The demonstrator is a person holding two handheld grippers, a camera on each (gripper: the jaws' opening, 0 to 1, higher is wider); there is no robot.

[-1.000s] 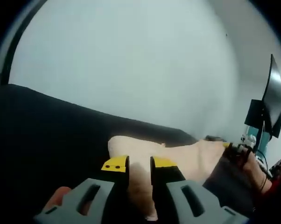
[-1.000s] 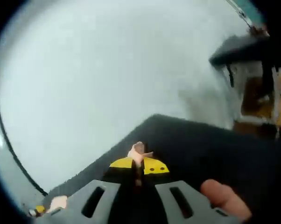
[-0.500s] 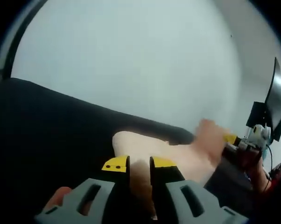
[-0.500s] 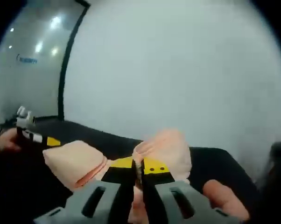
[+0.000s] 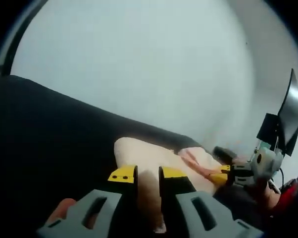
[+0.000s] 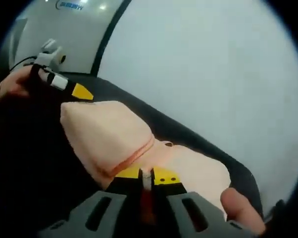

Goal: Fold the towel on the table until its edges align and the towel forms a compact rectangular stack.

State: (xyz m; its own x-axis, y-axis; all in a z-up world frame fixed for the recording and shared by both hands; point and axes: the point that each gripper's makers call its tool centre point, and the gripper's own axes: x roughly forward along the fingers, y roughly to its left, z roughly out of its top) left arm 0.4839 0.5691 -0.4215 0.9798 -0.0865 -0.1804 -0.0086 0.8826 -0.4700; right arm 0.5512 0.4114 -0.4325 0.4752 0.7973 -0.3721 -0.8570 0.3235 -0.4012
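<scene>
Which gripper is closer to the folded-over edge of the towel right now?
Right. The right gripper is shut on the towel right beside the folded edge; the left gripper holds the towel's far end.

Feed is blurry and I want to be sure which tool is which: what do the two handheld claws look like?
Both match: the left claw and right claw have black fingers tipped with yellow pads marked by small black dots, on grey slotted plastic bodies. In the right gripper view the left one's yellow tip and a thin black cable near the hand show. Something red sits by the wrist in the left gripper view.
</scene>
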